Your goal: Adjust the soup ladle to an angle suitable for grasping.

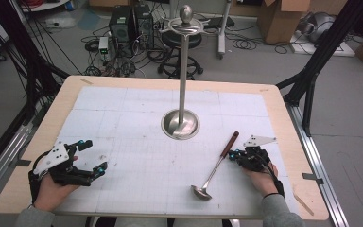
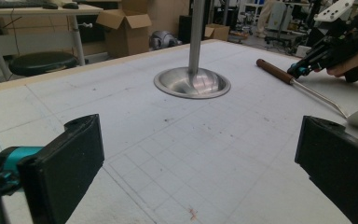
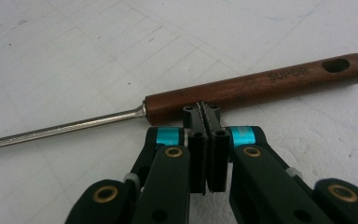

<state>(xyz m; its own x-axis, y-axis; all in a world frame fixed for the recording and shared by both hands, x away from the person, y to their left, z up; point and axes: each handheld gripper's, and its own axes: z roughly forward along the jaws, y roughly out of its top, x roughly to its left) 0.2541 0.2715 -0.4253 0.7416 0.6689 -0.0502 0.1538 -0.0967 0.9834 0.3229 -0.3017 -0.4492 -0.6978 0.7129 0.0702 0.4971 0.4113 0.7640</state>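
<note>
- My right gripper [image 3: 207, 109] has its jaws pressed together with nothing between them; the tips sit just against the near side of the ladle [image 1: 216, 166], at the wooden handle [image 3: 256, 88] close to where the metal shaft begins.
- The ladle lies flat on the white mat [image 1: 137, 142], bowl toward me, handle end pointing away toward the stand [image 1: 182, 71]; it lies near the stand's round base, not touching it.
- My left gripper [image 1: 89, 157] rests on the mat well apart from the ladle, jaws wide apart and empty, facing the stand's base [image 2: 192, 83].
- As I judge it, I am at the approach step: the ladle is not yet gripped, and hanging it on the stand looks like the aim.
- Next I need to part the right jaws, straddle the handle, and clamp firmly before lifting.
- The hole at the handle's end [image 3: 335, 65] must stay free for a hook at the stand's top [image 1: 185, 26].
</note>
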